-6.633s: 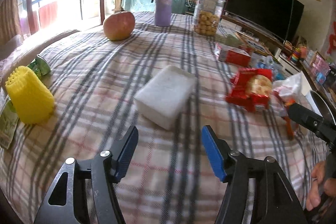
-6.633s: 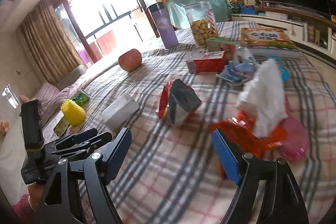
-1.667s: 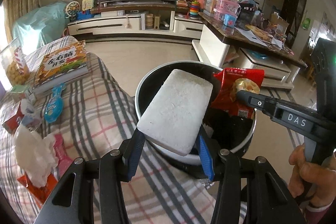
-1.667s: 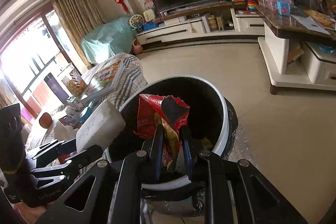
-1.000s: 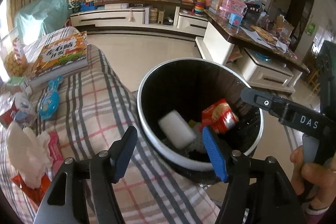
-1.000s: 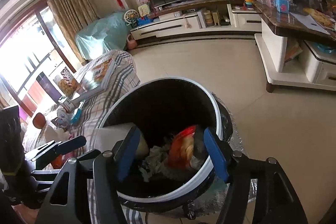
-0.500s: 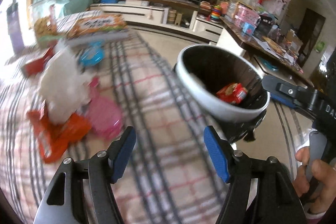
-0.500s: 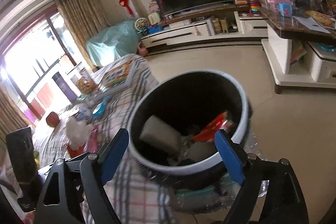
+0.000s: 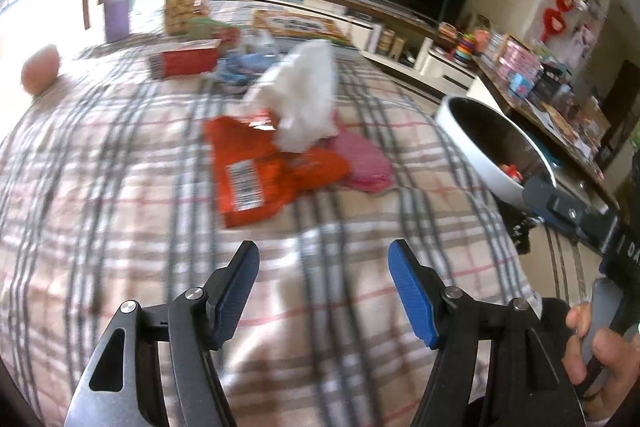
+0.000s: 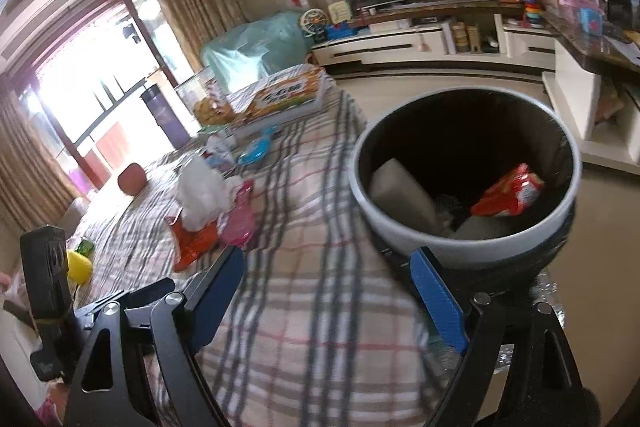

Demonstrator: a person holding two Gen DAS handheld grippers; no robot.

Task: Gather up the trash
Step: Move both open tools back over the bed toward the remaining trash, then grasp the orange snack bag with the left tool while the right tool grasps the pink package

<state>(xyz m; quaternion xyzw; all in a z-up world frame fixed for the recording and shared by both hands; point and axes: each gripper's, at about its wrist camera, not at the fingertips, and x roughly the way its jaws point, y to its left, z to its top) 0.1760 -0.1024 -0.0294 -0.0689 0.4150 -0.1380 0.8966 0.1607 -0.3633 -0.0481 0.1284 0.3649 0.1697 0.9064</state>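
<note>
1. Both grippers were empty: the left gripper (image 9: 323,263) had its jaws standing well apart over bare plaid cloth, and the right gripper (image 10: 328,287) had just been opening its jaws wide, nothing between them
2. The trash bin (image 10: 404,227) sat just off the table's (image 9: 120,187) right edge, with a white foam block (image 10: 400,195) and a red snack bag (image 10: 512,195) already inside
3. What was left lay toward the table's right edge: an orange wrapper (image 9: 256,175) lying flat, a crumpled white tissue (image 9: 304,99) resting on its far end, and a pink bag (image 9: 360,163) just beside them
4. The wrapper looked light, thin and slick, so pinching a raised, crinkled edge would probably beat pressing down on the flat middle
5. The tissue looked soft and near weightless; a squeeze through the bulk of the wad should do, though it'd squash and could shed bits
6. The pink bag seemed limp too, best grabbed at a fold
</note>
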